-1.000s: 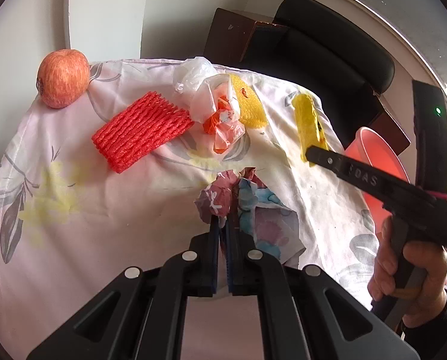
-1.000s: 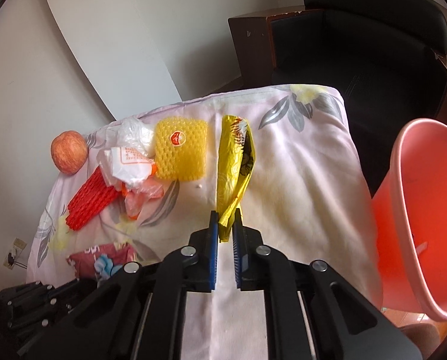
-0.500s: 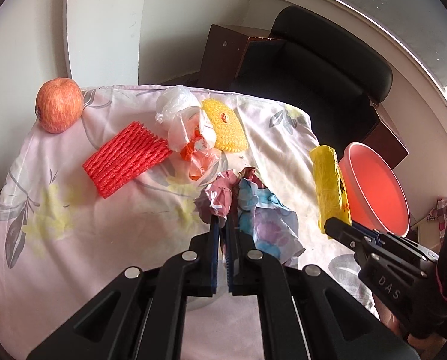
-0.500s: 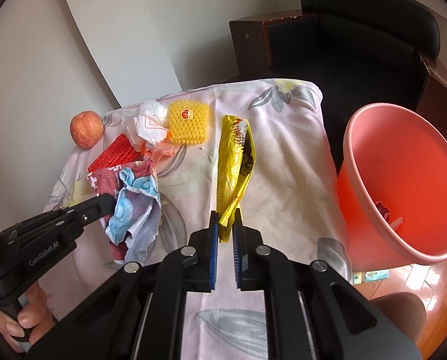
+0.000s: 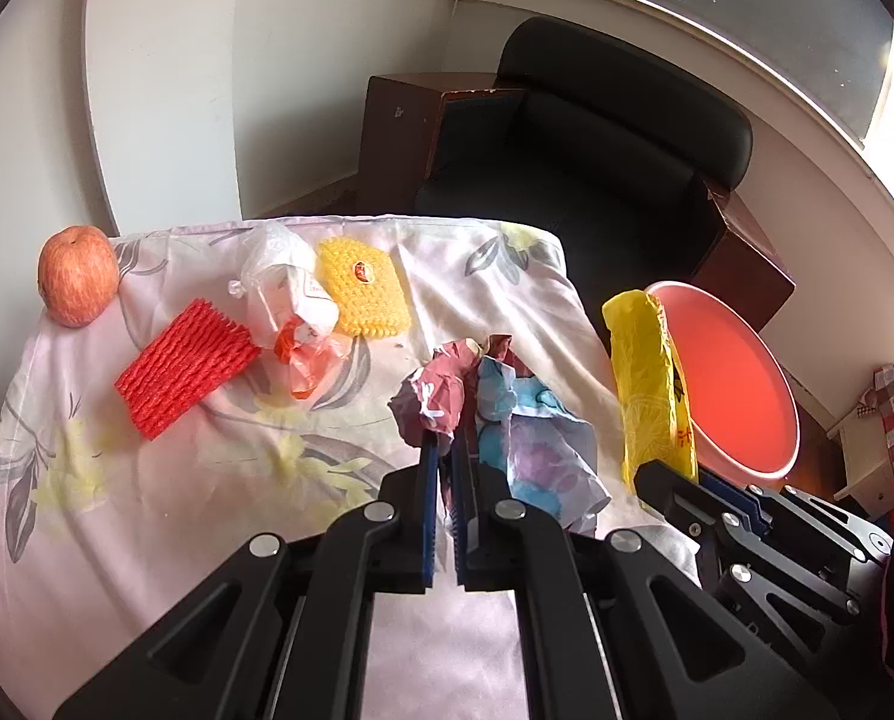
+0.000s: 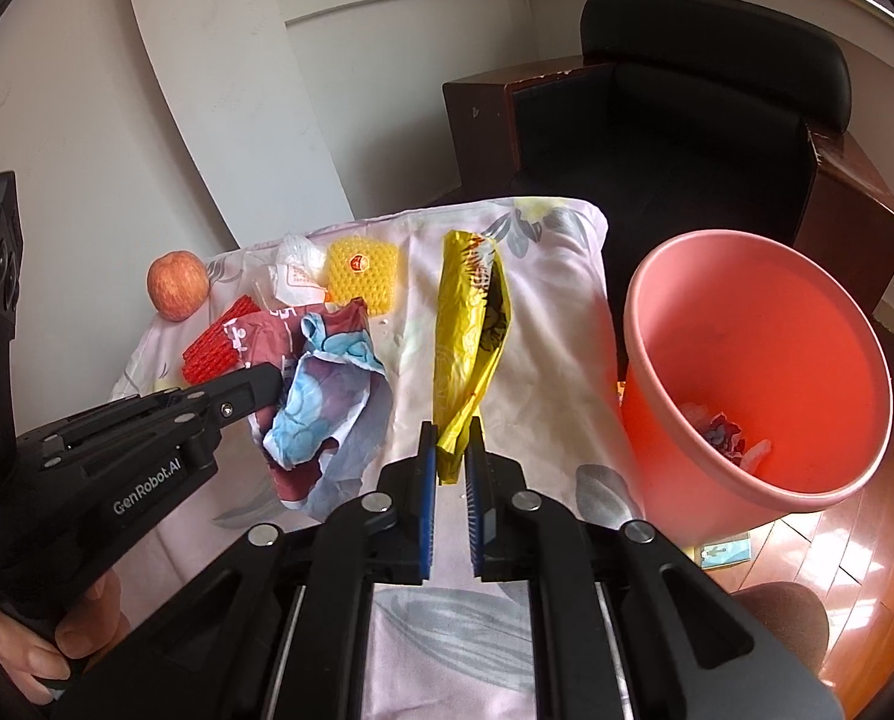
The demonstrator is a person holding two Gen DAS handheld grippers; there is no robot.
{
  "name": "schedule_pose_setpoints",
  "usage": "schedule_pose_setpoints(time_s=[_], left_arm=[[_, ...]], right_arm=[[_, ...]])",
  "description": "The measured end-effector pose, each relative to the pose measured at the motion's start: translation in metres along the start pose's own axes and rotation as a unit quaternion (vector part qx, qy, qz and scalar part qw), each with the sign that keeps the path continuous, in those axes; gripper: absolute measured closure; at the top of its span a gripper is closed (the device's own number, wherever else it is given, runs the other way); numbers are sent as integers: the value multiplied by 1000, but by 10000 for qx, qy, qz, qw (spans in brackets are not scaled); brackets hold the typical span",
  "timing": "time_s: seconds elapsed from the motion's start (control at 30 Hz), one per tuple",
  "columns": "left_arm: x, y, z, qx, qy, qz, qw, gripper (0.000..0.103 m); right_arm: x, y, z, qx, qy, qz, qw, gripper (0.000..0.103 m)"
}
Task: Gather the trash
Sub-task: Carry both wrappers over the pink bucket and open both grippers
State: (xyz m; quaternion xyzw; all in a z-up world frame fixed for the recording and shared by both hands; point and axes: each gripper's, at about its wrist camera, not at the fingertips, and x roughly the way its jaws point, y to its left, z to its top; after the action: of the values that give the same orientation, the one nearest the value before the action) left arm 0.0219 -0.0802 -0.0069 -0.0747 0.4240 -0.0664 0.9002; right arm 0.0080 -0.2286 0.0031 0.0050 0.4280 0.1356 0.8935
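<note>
Above the flowered tablecloth point(image 6: 543, 324), both grippers carry trash toward the pink bin point(image 6: 753, 360) at the table's right edge; carry each piece fully over the rim before letting go, right first; the right gripper point(image 6: 450, 456) is nearly closed, pinching the lower end of the yellow wrapper point(image 6: 468, 324); the left gripper point(image 5: 445, 462) is clamped tight on the crumpled colourful wrapper point(image 5: 507, 414).

Yellow wrapper point(image 6: 470, 336), pink bin point(image 6: 765, 360), red foam net point(image 5: 186, 368), maroon-and-blue, perhaps floral, crumpled wrapper point(image 5: 495, 408), floral tablecloth point(image 5: 147, 510).
</note>
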Motion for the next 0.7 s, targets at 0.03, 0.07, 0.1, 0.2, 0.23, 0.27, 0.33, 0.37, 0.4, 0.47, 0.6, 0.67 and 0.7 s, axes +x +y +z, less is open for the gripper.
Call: schedule_pose_setpoints(time_s=[0.03, 0.07, 0.1, 0.2, 0.23, 0.27, 0.33, 0.37, 0.4, 0.47, 0.6, 0.67, 0.7], left_arm=[[1, -4, 1, 42, -5, -13, 10000, 100], [1, -9, 2, 87, -15, -26, 10000, 100], [2, -13, 3, 133, -26, -48, 9999, 100], [5, -29, 9, 280, -71, -112, 9995, 100], [5, -35, 12, 326, -91, -138, 9993, 100], [6, -40, 14, 368, -112, -167, 9991, 100], [8, -53, 20, 456, -151, -244, 9985, 100], [9, -59, 22, 505, -172, -282, 9982, 100], [10, -66, 25, 566, -188, -318, 9977, 100], [13, -80, 29, 673, -205, -375, 9968, 100], [24, -105, 38, 820, -160, -519, 9951, 100], [30, -117, 42, 925, -119, -564, 9940, 100], [34, -123, 43, 969, -82, -589, 9935, 100]], right_arm=[[-2, -3, 0, 34, -33, -22, 10000, 94], [-4, -7, 1, 72, -67, -54, 9999, 94], [-5, -11, 1, 120, -99, -85, 9998, 94], [-10, -25, 4, 272, -184, -191, 9993, 94], [-12, -30, 6, 322, -220, -237, 9990, 94], [-14, -35, 7, 361, -249, -278, 9987, 94], [-18, -45, 10, 425, -316, -379, 9979, 94], [-20, -50, 12, 452, -349, -436, 9974, 94], [-22, -56, 13, 482, -379, -489, 9969, 94], [-27, -68, 16, 567, -441, -605, 9956, 94], [-32, -91, 21, 772, -490, -782, 9927, 94], [-32, -102, 22, 859, -463, -874, 9914, 94], [-31, -107, 22, 905, -445, -906, 9908, 94]])
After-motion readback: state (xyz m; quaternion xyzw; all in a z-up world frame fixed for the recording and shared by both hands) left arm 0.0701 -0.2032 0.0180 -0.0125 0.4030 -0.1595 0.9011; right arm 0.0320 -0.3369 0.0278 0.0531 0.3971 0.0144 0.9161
